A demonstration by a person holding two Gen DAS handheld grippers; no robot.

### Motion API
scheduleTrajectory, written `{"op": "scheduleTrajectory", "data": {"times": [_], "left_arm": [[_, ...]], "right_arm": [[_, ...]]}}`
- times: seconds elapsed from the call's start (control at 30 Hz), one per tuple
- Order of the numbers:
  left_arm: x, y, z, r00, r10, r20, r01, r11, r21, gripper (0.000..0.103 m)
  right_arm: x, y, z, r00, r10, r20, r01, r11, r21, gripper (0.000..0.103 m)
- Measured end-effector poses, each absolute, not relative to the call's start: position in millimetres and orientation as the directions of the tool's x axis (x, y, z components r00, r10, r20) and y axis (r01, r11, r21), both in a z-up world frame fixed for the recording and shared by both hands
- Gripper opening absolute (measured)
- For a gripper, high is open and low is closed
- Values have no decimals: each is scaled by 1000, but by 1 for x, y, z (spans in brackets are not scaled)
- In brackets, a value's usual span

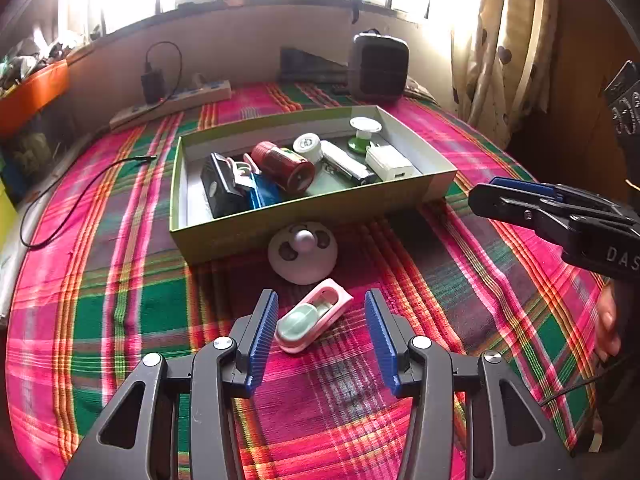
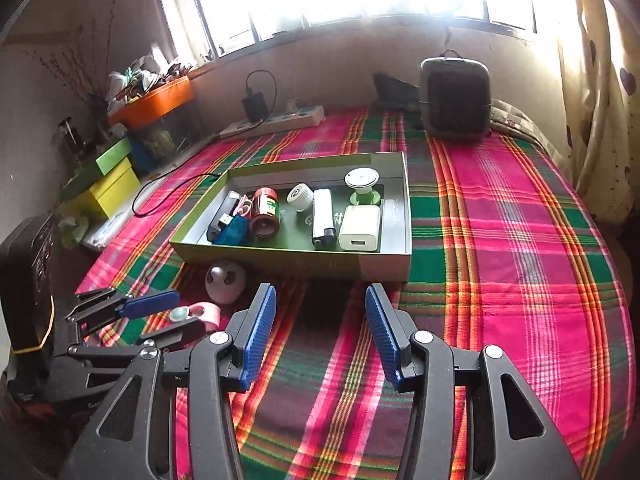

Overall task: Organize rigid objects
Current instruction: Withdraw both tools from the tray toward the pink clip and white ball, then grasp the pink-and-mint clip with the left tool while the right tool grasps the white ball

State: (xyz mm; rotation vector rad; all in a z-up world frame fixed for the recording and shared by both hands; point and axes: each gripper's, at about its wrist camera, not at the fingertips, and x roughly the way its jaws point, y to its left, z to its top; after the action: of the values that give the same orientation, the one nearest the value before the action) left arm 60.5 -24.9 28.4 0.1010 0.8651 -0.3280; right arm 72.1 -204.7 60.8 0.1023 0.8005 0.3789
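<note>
Landmark: green cardboard box (image 1: 248, 236), open-topped, lying on a bed under a pink-and-green plaid cover (image 1: 120, 304).
Inside the box: a red jar (image 1: 286, 166) on its side toward the middle; a white charger block (image 1: 388, 162) at the right end; a white lighter-shaped piece (image 1: 344, 162) between the jar and the charger; a small white round cap (image 1: 307, 145) behind the jar; a green-and-white spool (image 1: 364, 130) in the far right corner; a black device (image 1: 218, 190) and a blue piece (image 1: 264, 194) at the left end.
In front of the box: a white round panda-faced item (image 1: 302, 252) touching or just beside the near wall; nearer the camera, a pink case with a mint oval part (image 1: 314, 320) — flat on the cover, lying at a slant.
Left hand-held gripper (image 1: 320, 320): blue pads apart, one on each side of the pink case, neither pressing on it.
Right hand-held gripper (image 2: 320, 320): pads apart, nothing between them — only the cover in front of the box's near right corner.
Behind the box: a white power strip (image 2: 276, 120) with a black plug and a dark grey backpack (image 2: 454, 98), both by the wall under the window.
</note>
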Motion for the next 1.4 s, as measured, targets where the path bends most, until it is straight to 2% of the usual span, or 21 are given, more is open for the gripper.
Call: {"op": "scheduleTrajectory", "data": {"times": [0.3, 0.5, 0.9, 1.07, 1.2, 1.3, 1.4], "left_arm": [[58, -35, 26, 589, -228, -775, 323, 946, -33, 45], [62, -29, 17, 556, -191, -809, 256, 965, -52, 45], [71, -30, 16, 563, -174, -808, 245, 969, -38, 43], [73, -27, 16, 567, -177, -804, 234, 971, -49, 32], [73, -26, 16, 566, -184, -804, 237, 970, -55, 30], [73, -26, 16, 566, -190, -802, 240, 969, -60, 17], [72, -23, 16, 570, -188, -800, 237, 970, -59, 17]], "right_arm": [[69, -209, 58, 630, 366, -685, -287, 929, 232, 48], [68, -207, 58, 626, 378, -682, -298, 924, 238, 48], [68, -202, 54, 616, 377, -692, -300, 924, 236, 48], [69, -200, 53, 615, 370, -696, -298, 927, 229, 48], [70, -197, 52, 613, 364, -701, -294, 929, 225, 48], [71, -195, 50, 609, 358, -707, -292, 931, 220, 48], [70, -190, 49, 605, 345, -717, -294, 934, 201, 48]]}}
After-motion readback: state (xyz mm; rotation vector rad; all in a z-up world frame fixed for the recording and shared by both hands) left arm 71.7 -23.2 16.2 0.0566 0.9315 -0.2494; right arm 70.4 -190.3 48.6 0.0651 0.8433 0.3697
